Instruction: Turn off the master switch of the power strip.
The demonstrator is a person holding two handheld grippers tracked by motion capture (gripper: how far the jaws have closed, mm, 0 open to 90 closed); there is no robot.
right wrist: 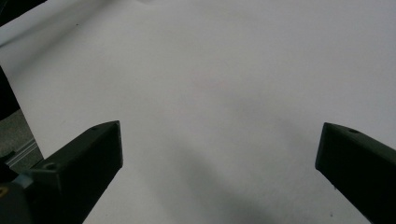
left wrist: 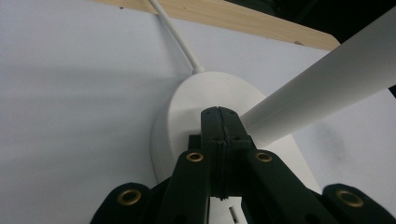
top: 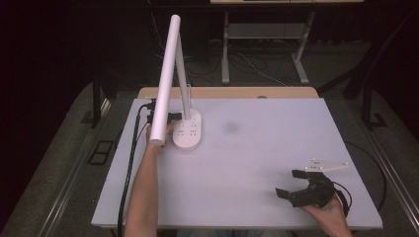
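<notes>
My left gripper (left wrist: 218, 112) at white oval plastic lamp base (left wrist: 187, 112), jaws clenched together, nothing between, tips resting on or just above base top (likely pressing touch button; contact itself unclear). Lamp sits at far left of white table sheet (top: 257, 163); white tubular lamp head (top: 165, 79) angled over my left forearm. I'd press straight down, light, avoid shoving base sideways. My right gripper (top: 296, 185) well right of base, near table edge, jaws released wide, idle.
</notes>
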